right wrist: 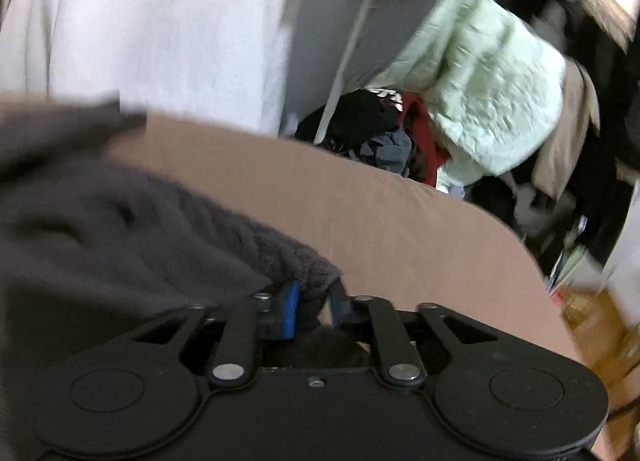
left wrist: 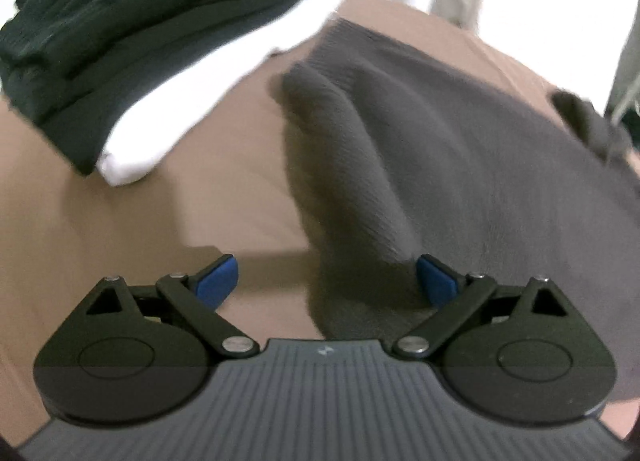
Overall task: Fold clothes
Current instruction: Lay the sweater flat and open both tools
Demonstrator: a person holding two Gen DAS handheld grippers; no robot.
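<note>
grey sweater (left wrist: 460, 165): soft, floppy knit, grab hems | left gripper (left wrist: 328, 281) spread wide, empty | right gripper (right wrist: 314, 307) pinching its edge

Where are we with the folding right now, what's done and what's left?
Done: a dark green garment lies folded on a white one. In hand: the grey sweater, its edge between the right tongs; the left tongs are open over a sleeve. Left: finishing the sweater, and possibly the heap of clothes beyond the table.

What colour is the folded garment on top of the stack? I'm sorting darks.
Very dark green, nearly black: the top folded garment lies on a white one. Left wrist view shows it best.
</note>
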